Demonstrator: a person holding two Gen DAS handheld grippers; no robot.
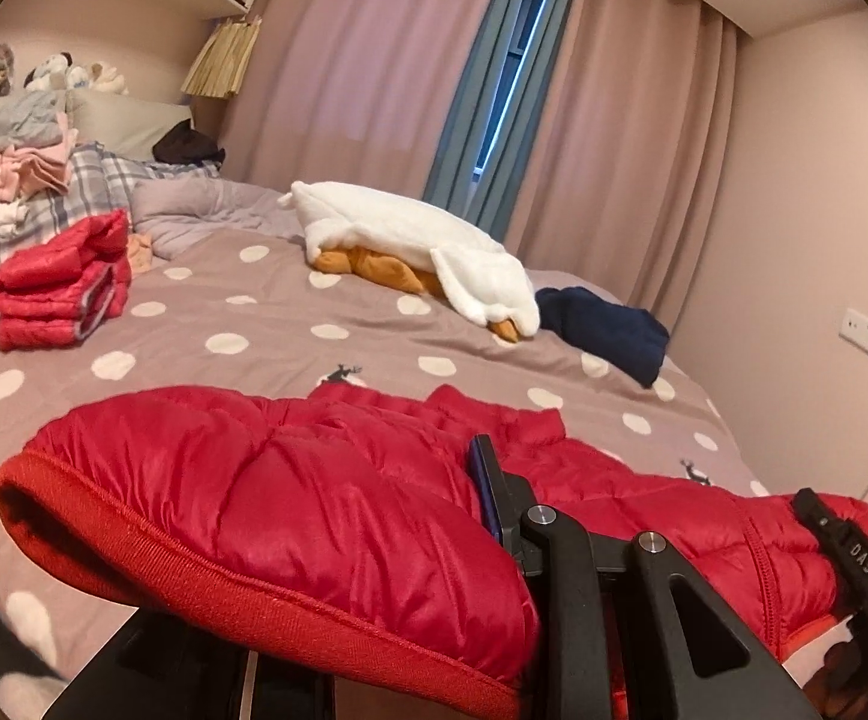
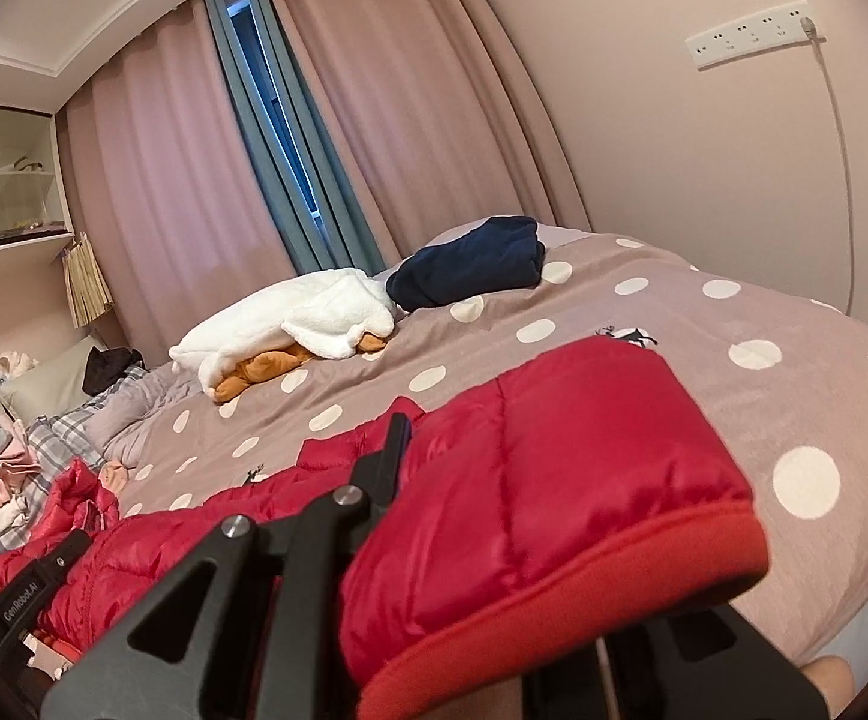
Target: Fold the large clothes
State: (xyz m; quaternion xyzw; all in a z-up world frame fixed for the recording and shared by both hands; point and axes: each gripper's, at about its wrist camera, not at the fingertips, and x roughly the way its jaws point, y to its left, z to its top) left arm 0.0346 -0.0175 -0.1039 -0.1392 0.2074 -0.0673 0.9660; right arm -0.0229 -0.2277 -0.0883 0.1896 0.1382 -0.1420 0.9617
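A red puffer jacket (image 1: 326,480) hangs stretched between my two grippers, just above the polka-dot bed cover (image 1: 266,324). My left gripper (image 1: 457,468) is shut on it. One blue-padded finger (image 1: 487,480) shows, and the other is buried under a sleeve with a ribbed cuff (image 1: 134,546). In the right wrist view my right gripper (image 2: 428,438) is shut on the same jacket (image 2: 553,480), one black finger (image 2: 395,450) showing beside a draped cuff (image 2: 583,618). Each gripper shows in the other's view: the right gripper (image 1: 853,552) and the left gripper (image 2: 32,588).
A folded red jacket (image 1: 62,282) lies at the left of the bed. A white fleece garment over an orange one (image 1: 416,246) and a navy garment (image 1: 607,330) lie near the curtains. A clothes pile (image 1: 20,162) sits by the pillows. A socket strip (image 2: 751,36) is on the wall.
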